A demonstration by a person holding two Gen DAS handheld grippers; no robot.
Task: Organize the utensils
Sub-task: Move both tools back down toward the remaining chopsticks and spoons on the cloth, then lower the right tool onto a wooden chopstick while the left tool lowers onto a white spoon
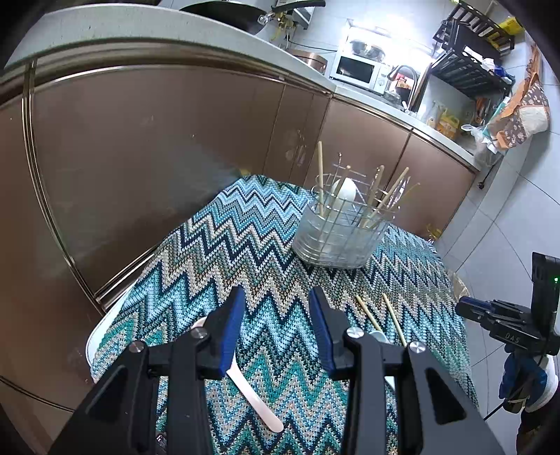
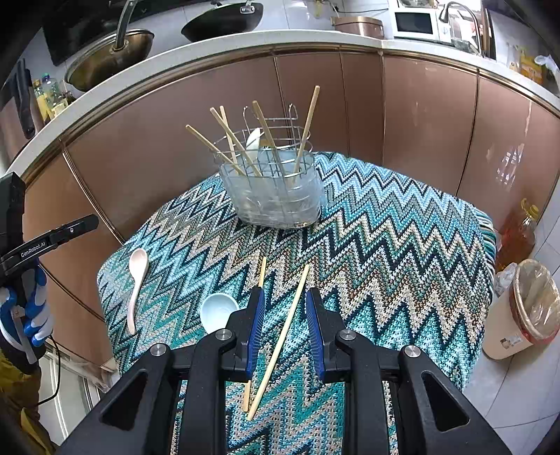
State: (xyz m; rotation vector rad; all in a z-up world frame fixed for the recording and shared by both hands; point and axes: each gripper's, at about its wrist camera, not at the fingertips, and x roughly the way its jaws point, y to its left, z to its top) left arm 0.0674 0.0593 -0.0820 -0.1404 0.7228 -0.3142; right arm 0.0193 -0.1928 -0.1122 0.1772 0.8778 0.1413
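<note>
A wire utensil holder (image 1: 337, 231) (image 2: 276, 189) with several chopsticks and a white spoon stands at the far side of the zigzag cloth (image 1: 245, 245) (image 2: 385, 245). My left gripper (image 1: 276, 297) is open and empty above the cloth; a pink spoon (image 1: 252, 395) (image 2: 134, 283) lies under its left finger. My right gripper (image 2: 284, 297) is open, its fingers on either side of a chopstick (image 2: 280, 343) lying on the cloth. A second chopstick (image 2: 261, 271) runs under its left finger. A light blue spoon (image 2: 217, 311) lies just left of it.
Brown cabinet fronts (image 2: 420, 112) and a counter with pans and a microwave (image 2: 416, 21) stand behind the table. A bin (image 2: 521, 311) and an oil bottle (image 2: 518, 234) stand on the floor at right. The left gripper shows at the right wrist view's left edge (image 2: 52, 238).
</note>
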